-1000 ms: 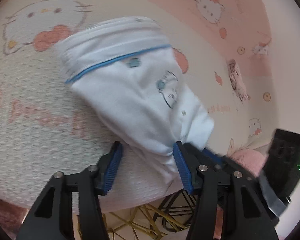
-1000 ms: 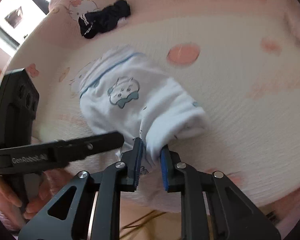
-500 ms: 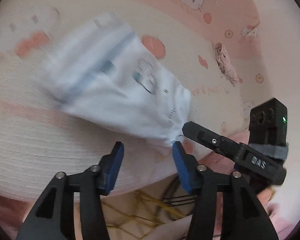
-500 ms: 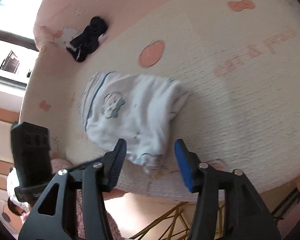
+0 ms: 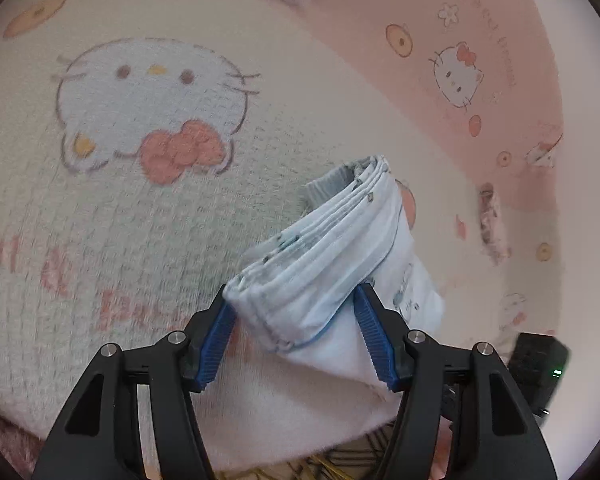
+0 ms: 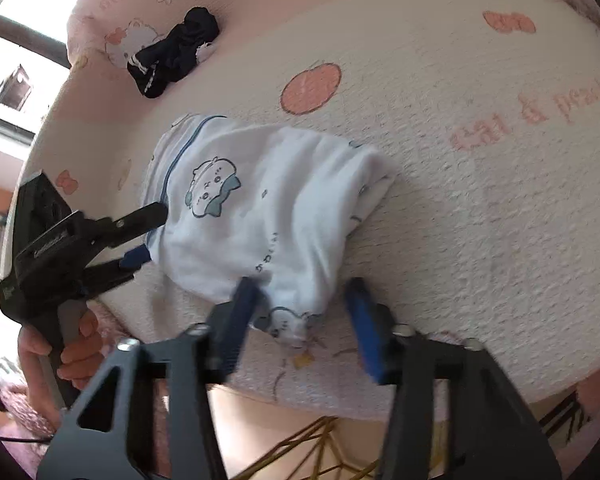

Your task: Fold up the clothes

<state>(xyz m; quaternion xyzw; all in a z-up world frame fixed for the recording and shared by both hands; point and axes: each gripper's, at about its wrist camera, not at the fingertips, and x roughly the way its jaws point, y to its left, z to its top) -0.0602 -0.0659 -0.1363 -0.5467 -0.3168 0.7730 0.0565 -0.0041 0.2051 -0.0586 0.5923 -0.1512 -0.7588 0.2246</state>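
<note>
The left gripper (image 5: 296, 336) is spread wide, with the stacked waistband end of the folded white garment (image 5: 340, 264) sitting between its blue pads (image 5: 216, 340); whether it's actually touched by them can't be told. Seen from the right wrist view, that same left gripper (image 6: 144, 236) is held by a hand (image 6: 68, 344) at the garment's left end, with some white lettering on its black arm that's too small to be read. The right gripper (image 6: 300, 320) is also parted, its blue pads (image 6: 240, 320) set either side of the garment's (image 6: 260, 208) near corner, nothing being pinched. The garment is laid near the front edge of the bed (image 6: 460, 200), a little cartoon print and blue piping shown on top. On the cream blanket, "cat & peach" is printed in pink, partly cut off, and a cat-face print (image 5: 148, 100) with a pink bow is seen too. Up by the far left corner, a dark bundled garment (image 6: 172, 56) is left on the pink border.
</note>
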